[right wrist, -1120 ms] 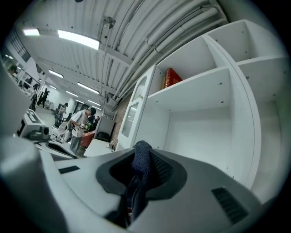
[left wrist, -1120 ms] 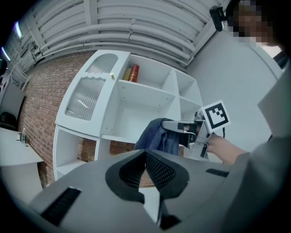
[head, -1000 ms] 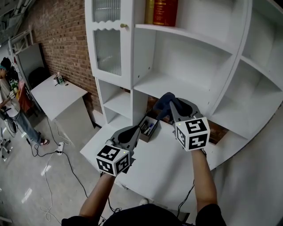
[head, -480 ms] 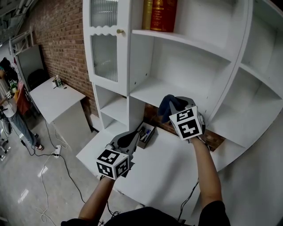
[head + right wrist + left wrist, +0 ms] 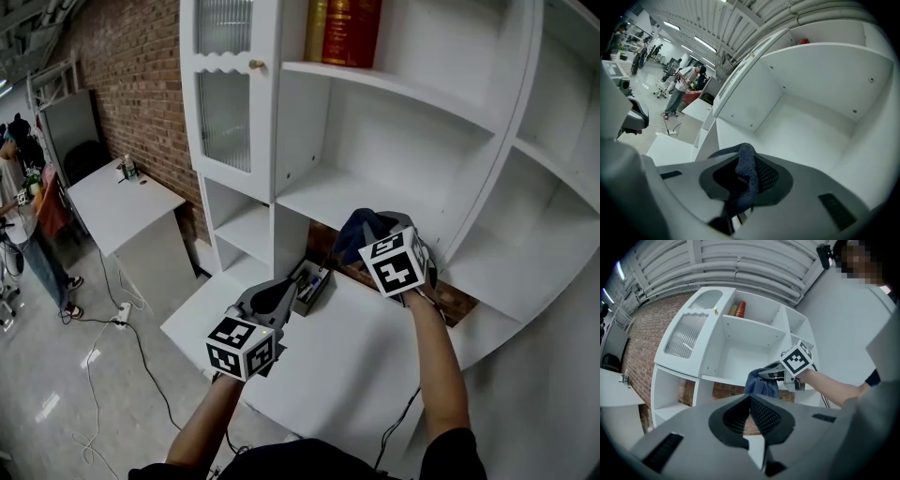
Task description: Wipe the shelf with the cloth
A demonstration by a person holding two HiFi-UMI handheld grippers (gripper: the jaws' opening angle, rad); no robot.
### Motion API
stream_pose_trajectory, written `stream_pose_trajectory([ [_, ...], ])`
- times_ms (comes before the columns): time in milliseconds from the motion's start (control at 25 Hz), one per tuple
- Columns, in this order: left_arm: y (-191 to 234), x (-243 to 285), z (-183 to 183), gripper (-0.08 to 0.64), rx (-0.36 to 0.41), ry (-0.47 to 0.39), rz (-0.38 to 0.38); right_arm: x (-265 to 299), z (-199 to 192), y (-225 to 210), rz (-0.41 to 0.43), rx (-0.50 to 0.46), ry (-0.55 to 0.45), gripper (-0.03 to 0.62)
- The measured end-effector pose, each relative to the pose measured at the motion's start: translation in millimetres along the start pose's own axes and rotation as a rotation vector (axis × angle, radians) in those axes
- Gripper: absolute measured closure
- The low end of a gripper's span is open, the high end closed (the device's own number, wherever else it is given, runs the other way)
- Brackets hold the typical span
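Observation:
My right gripper (image 5: 371, 231) is shut on a dark blue cloth (image 5: 352, 231) and hovers just in front of the white middle shelf (image 5: 330, 194). In the right gripper view the cloth (image 5: 746, 171) hangs bunched between the jaws, and the bare shelf board (image 5: 802, 134) lies straight ahead, apart from it. My left gripper (image 5: 281, 294) stays low over the white desk (image 5: 347, 361), shut on nothing. From the left gripper view I see the cloth (image 5: 761, 383) dangling from the right gripper (image 5: 765, 375) at the shelf's front edge.
A small box of pens (image 5: 310, 281) sits on the desk under the shelf. Red and gold books (image 5: 349, 24) stand on the upper shelf. A ribbed-glass cabinet door (image 5: 225, 105) is at the left. A person (image 5: 28, 225) stands by a side table (image 5: 127, 200) far left.
My right gripper has lifted the cloth from above the desk up and to the right, to the level of the middle shelf. The left gripper has hardly moved.

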State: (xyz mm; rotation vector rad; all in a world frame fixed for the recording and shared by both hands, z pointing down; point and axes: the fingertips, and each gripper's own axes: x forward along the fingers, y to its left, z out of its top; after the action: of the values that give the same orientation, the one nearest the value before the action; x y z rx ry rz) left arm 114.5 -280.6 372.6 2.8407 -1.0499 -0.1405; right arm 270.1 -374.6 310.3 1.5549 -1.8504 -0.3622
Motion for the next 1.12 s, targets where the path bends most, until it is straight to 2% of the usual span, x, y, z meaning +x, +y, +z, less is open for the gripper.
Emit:
stream_pose_trajectory([
  [480,-5,18,6,0.543,0.027,0.012,-0.004,11,-11,0,0.043,-0.002,0.044,0.522],
  [1120,16,32,8,0.543,0.020,0.026,-0.093,31,-7,4,0.042,0.066,0.097,0.522],
])
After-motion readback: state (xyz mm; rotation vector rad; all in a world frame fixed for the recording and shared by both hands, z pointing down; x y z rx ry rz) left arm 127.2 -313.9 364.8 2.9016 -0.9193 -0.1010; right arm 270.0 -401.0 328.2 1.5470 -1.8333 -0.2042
